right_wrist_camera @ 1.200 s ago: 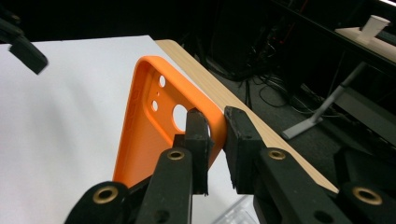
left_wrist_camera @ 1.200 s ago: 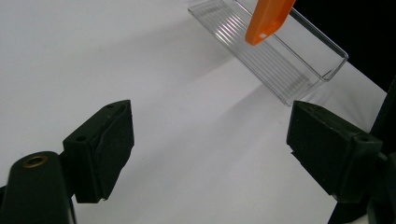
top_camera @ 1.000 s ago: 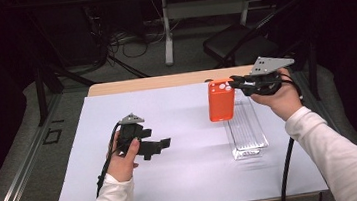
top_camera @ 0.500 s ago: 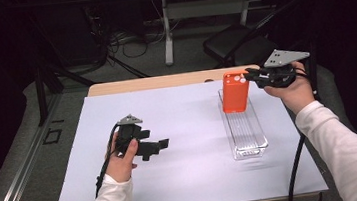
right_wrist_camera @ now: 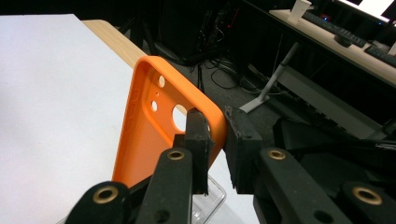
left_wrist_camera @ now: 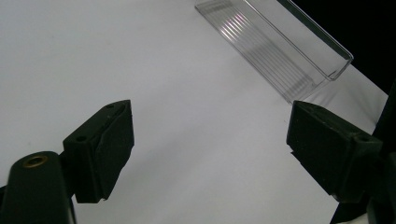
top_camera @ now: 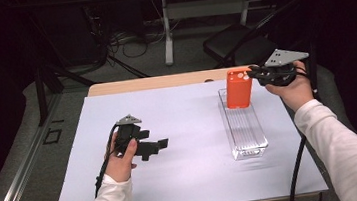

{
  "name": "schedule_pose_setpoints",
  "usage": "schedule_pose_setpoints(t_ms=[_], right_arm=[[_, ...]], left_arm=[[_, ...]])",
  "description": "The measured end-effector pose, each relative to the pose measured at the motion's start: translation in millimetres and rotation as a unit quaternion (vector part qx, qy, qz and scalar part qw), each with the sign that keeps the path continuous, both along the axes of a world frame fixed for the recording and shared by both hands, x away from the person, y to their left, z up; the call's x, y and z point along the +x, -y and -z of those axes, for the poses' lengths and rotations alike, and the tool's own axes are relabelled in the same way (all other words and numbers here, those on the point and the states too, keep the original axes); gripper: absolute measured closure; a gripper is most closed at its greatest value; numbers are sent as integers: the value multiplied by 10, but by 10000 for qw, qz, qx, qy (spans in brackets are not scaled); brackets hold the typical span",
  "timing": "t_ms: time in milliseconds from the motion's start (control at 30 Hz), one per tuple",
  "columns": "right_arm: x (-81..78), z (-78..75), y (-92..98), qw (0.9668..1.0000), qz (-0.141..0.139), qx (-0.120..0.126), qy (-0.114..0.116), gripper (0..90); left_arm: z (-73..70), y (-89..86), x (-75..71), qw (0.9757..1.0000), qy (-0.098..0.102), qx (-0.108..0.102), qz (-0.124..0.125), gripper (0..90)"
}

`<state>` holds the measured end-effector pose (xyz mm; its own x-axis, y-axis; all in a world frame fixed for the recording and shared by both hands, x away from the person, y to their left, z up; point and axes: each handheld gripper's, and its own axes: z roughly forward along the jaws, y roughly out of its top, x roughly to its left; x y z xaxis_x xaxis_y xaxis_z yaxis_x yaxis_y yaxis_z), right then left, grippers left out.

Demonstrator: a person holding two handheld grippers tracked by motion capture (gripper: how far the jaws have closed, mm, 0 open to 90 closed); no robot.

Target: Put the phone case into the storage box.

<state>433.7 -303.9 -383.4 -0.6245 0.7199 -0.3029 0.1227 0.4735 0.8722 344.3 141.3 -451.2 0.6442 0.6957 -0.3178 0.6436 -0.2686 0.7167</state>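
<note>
An orange phone case (top_camera: 239, 89) stands upright with its lower end at the far end of a clear plastic tray (top_camera: 246, 133). My right gripper (top_camera: 253, 74) is shut on the case's upper right corner. In the right gripper view the jaws pinch the rim of the case (right_wrist_camera: 149, 135) next to its camera cut-out, with my right gripper (right_wrist_camera: 217, 126) over the tray's corner (right_wrist_camera: 212, 198). My left gripper (top_camera: 155, 144) rests low over the white sheet at the left, open and holding nothing. In its own view my left gripper (left_wrist_camera: 210, 126) faces the tray (left_wrist_camera: 275, 51) across bare sheet.
A white sheet (top_camera: 190, 179) covers the table, with a strip of wooden edge (top_camera: 154, 83) at the back. A dark chair (top_camera: 241, 48) and desk legs stand beyond the far edge. Cables trail from both grippers toward the front.
My right gripper has carried the orange case to the right and a little farther back, from beside the tray to its far end. The left gripper has stayed still.
</note>
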Motion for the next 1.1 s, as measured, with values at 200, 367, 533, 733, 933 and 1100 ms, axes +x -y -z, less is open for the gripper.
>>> schedule_pose_setpoints(t_ms=[200, 367, 533, 733, 933, 1100], right_arm=[[29, 17, -18, 9996, 17, -100, 247, 803], [59, 41, -35, 9993, 1, -144, 351, 803], [122, 83, -59, 9990, 15, -234, 391, 803], [218, 144, -94, 9985, 71, -268, 477, 803], [326, 232, -134, 9976, 139, -370, 562, 804], [403, 298, -162, 9969, 148, -450, 624, 804]], left_arm=[[5, 1, 0, 10000, -11, 18, 0, 154], [11, 9, 3, 10000, -29, 31, 19, 154], [7, -3, 3, 10000, -22, 35, 3, 154], [-1, -34, 3, 10000, -1, 7, -57, 154], [-6, -62, 4, 10000, 18, 11, -83, 154], [-6, -70, 4, 10000, 19, 22, -92, 154]])
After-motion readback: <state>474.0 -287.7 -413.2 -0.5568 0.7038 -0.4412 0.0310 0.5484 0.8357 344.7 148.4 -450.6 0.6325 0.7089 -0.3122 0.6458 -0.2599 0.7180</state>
